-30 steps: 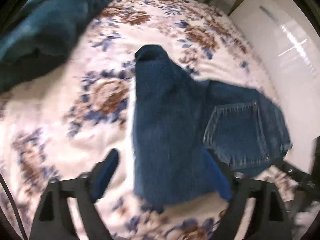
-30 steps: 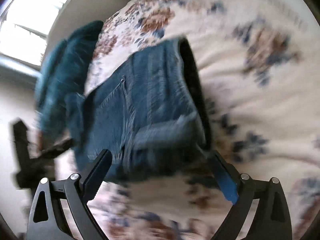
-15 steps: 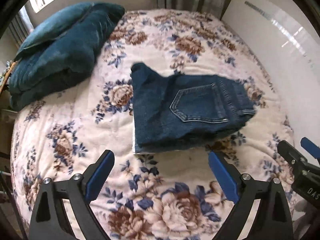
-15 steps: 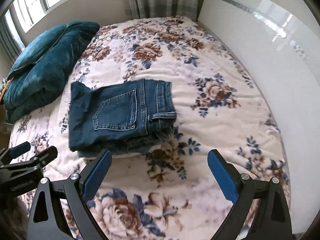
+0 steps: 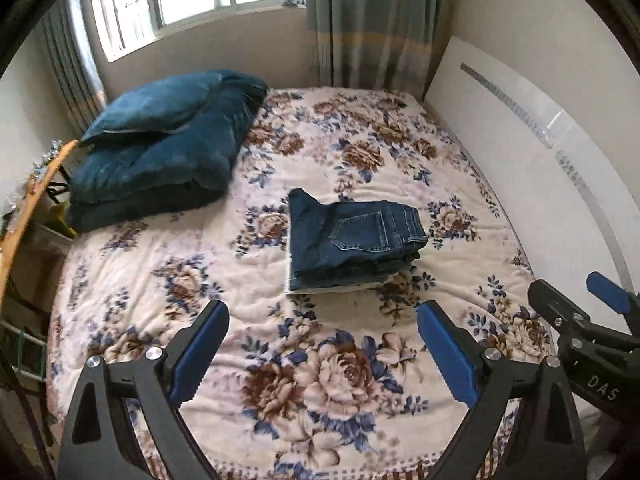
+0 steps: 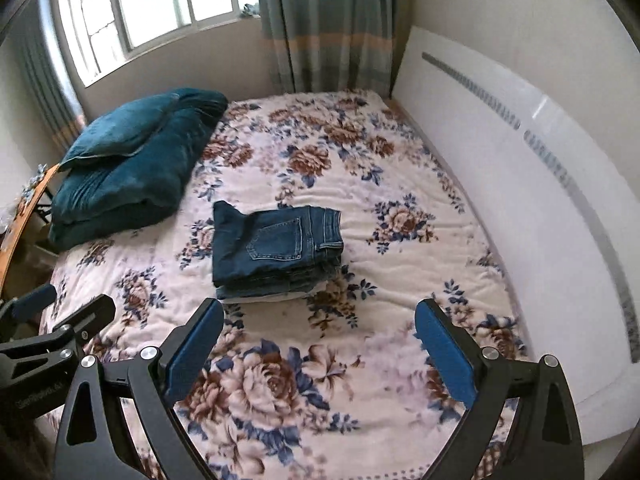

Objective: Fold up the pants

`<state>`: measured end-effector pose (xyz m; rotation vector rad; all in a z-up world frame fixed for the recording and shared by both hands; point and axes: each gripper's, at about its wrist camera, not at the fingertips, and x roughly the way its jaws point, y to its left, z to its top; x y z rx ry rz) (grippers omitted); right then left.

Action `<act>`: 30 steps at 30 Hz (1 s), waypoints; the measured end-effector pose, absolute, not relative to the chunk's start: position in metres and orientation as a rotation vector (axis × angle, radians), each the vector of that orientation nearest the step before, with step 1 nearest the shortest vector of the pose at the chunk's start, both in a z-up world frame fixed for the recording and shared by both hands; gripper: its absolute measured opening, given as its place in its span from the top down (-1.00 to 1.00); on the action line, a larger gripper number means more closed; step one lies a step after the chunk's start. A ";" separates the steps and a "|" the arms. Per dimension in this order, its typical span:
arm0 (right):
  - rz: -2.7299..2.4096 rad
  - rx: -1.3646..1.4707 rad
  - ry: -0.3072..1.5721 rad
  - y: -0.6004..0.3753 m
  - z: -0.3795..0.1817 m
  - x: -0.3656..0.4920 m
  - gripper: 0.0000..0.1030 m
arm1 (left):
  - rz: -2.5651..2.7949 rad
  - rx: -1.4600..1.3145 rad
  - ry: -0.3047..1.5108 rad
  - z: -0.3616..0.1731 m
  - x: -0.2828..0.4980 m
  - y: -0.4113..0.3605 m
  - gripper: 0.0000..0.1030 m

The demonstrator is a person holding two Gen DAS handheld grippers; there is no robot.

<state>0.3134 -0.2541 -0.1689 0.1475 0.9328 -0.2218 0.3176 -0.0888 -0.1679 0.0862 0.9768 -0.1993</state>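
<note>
Your left gripper (image 5: 322, 350), black-framed with blue padded fingers (image 5: 202, 350), hangs above the near part of the bed with its jaws spread wide and nothing between them. Straight ahead of it, well beyond the fingertips, the dark blue denim pants (image 5: 352, 240) lie folded into a compact rectangular stack on the cream fleece blanket printed with brown and blue flowers (image 5: 320, 380). A back pocket faces up on the top layer, the waistband end points toward the right of the gripper, and a pale strip of fabric shows under the near edge of the stack.

Your right gripper (image 6: 320, 350), of the same black and blue build, is likewise spread wide and empty, held clear of the blanket. From it the folded pants sit ahead and slightly left of centre, resting flat and touched by neither tool. Each gripper shows in the other's view: the right one at the far right edge of the left camera, the left one at the lower left edge of the right camera, so the two are side by side and apart.

Farther ahead and to the left of both grippers, a teal velvet pillow (image 5: 152, 104) rests on a folded teal quilt (image 5: 160, 168), well apart from the pants. Along the right runs a glossy white headboard panel (image 5: 540, 168). Beyond the bed stand a bright window (image 6: 152, 4) and grey-green curtains with a tan stripe (image 6: 328, 28).
</note>
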 end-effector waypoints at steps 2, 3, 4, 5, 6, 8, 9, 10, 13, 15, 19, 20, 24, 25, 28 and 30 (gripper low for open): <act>-0.208 0.133 0.919 -0.248 -0.149 0.294 -0.91 | -0.189 0.081 0.965 -0.151 0.298 -0.083 -0.87; -0.201 0.131 0.910 -0.246 -0.138 0.281 -0.91 | -0.191 0.072 0.954 -0.141 0.286 -0.080 -0.87; -0.199 0.131 0.906 -0.244 -0.129 0.271 -0.91 | -0.190 0.069 0.941 -0.132 0.274 -0.078 -0.87; -0.198 0.125 0.900 -0.241 -0.121 0.261 -0.91 | -0.189 0.073 0.928 -0.125 0.265 -0.077 -0.87; -0.191 0.118 0.892 -0.238 -0.110 0.248 -0.91 | -0.187 0.081 0.919 -0.118 0.258 -0.076 -0.87; -0.179 0.129 0.879 -0.235 -0.094 0.227 -0.91 | -0.190 0.080 0.907 -0.108 0.245 -0.074 -0.87; -0.175 0.124 0.874 -0.233 -0.088 0.220 -0.91 | -0.182 0.086 0.898 -0.102 0.237 -0.072 -0.87; -0.174 0.115 0.868 -0.231 -0.081 0.211 -0.91 | -0.183 0.087 0.893 -0.096 0.231 -0.071 -0.87; -0.169 0.120 0.851 -0.229 -0.061 0.186 -0.91 | -0.183 0.093 0.865 -0.080 0.211 -0.070 -0.87; -0.172 0.115 0.840 -0.228 -0.049 0.171 -0.91 | -0.193 0.087 0.856 -0.072 0.199 -0.068 -0.87; -0.170 0.123 0.830 -0.227 -0.032 0.148 -0.91 | -0.197 0.066 0.854 -0.062 0.183 -0.066 -0.87; -0.167 0.127 0.830 -0.228 -0.029 0.142 -0.91 | -0.200 0.059 0.848 -0.059 0.179 -0.065 -0.87; -0.162 0.129 0.831 -0.231 -0.022 0.130 -0.92 | -0.186 0.054 0.831 -0.052 0.166 -0.065 -0.87; -0.162 0.128 0.830 -0.231 -0.022 0.131 -0.92 | -0.185 0.055 0.829 -0.051 0.164 -0.066 -0.87; -0.160 0.126 0.821 -0.232 -0.016 0.126 -0.92 | -0.173 0.058 0.828 -0.052 0.162 -0.066 -0.87; -0.161 0.125 0.819 -0.231 -0.016 0.124 -0.92 | -0.164 0.053 0.830 -0.053 0.163 -0.066 -0.87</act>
